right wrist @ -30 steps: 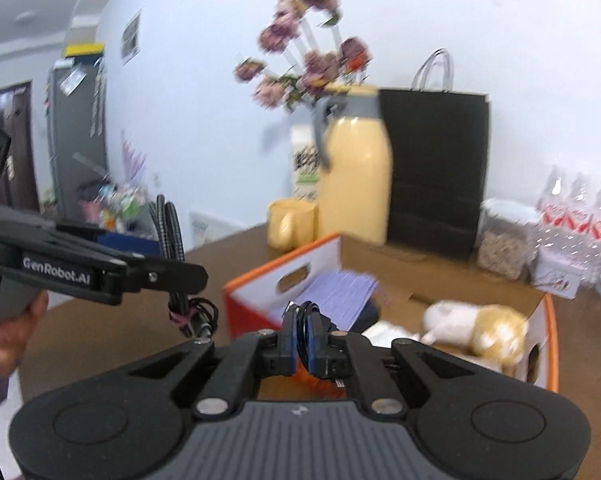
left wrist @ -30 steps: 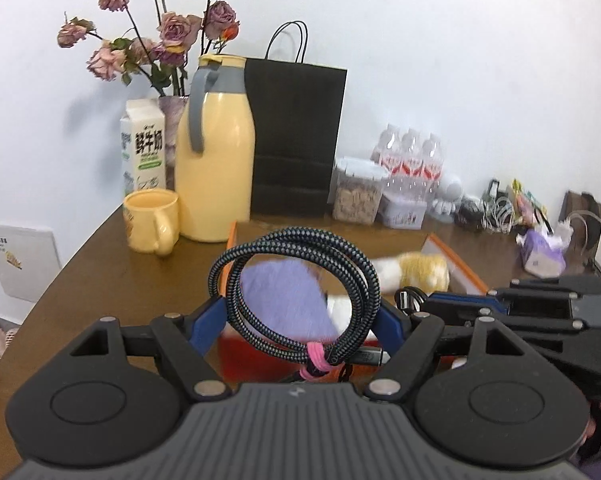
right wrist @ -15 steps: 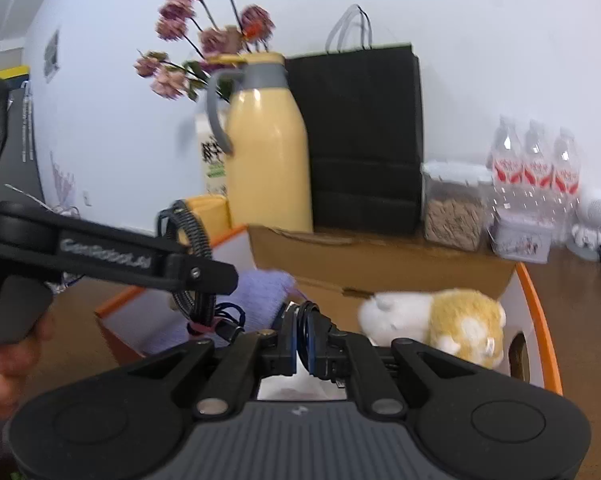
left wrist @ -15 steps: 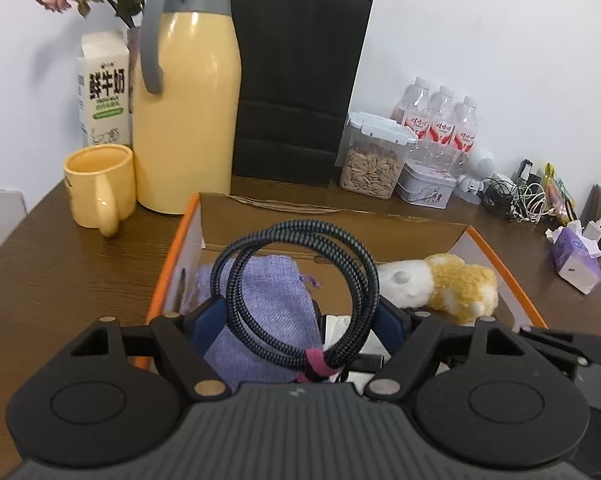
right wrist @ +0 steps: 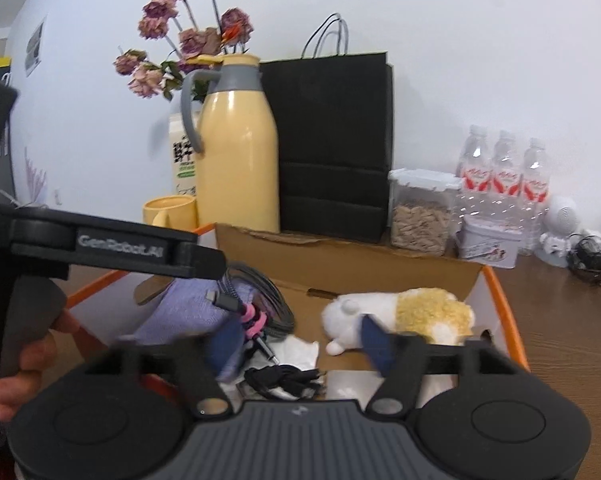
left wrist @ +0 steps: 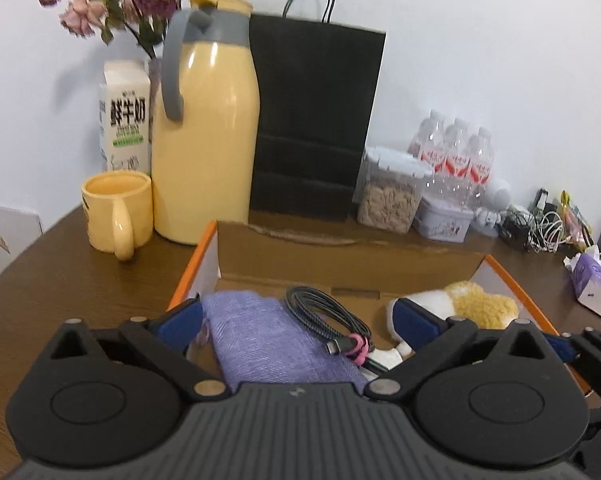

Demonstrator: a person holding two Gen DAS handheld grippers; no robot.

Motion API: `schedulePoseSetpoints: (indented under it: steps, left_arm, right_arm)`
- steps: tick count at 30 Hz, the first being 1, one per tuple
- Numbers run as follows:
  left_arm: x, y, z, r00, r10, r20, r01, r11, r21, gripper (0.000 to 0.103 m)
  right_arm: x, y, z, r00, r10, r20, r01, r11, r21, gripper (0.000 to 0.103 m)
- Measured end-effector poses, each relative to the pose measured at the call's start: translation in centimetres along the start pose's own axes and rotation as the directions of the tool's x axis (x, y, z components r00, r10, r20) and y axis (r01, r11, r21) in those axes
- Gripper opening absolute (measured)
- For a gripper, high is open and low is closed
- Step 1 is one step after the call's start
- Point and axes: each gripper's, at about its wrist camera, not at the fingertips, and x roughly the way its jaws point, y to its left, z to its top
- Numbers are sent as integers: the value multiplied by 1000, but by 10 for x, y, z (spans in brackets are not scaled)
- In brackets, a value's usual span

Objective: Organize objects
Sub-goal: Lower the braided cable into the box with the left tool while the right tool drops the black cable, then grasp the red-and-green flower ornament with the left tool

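A white wall backs a brown wooden worktop (left wrist: 40, 300) bearing an open cardboard box (left wrist: 340, 252) with orange edges. Left tool (left wrist: 296, 322): jaws opening, spread wide, gripping nothing; the coiled braided cable (left wrist: 320, 314) with its pink tie lies free on the purple cloth pouch (left wrist: 268, 344) inside the box. Right tool (right wrist: 300, 344): jaws opening, nothing pressed between them; a small black cable bundle (right wrist: 284, 382) lies below them on the box floor. A white-and-yellow plush toy (right wrist: 404, 314) lies in the right part of the box. Behind the box stand a yellow mug (left wrist: 116, 210), a yellow thermos jug (left wrist: 208, 140), a milk carton (left wrist: 124, 120), dried roses (left wrist: 112, 4), a black paper bag (left wrist: 316, 120), a seed jar (left wrist: 388, 196) and water bottles (left wrist: 456, 152).
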Motion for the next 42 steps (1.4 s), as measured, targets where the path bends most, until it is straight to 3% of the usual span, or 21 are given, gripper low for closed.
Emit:
schedulePoseSetpoints:
  steps: [3, 14, 16, 30, 42]
  left_arm:
    - [-6, 0, 0, 1000, 5, 23, -5, 1000, 2, 103]
    - [-39, 1, 9, 994, 13, 108, -12, 1000, -12, 103]
    - [-48, 0, 9, 992, 17, 124, -17, 1000, -8, 103]
    - [-111, 8, -2, 990, 51, 135, -50, 999, -10, 103]
    - [-153, 24, -44, 993, 98, 62, -97, 995, -16, 103]
  right_arm:
    - [-3, -2, 0, 1000, -5, 16, 5, 1000, 7, 85]
    - [-20, 1, 8, 999, -12, 50, 11, 1000, 6, 95]
    - [-28, 4, 12, 998, -7, 64, 7, 1000, -2, 103]
    - [-96, 22, 17, 996, 7, 92, -4, 999, -34, 103]
    - [-142, 25, -21, 1000, 2, 12, -2, 1000, -7, 103]
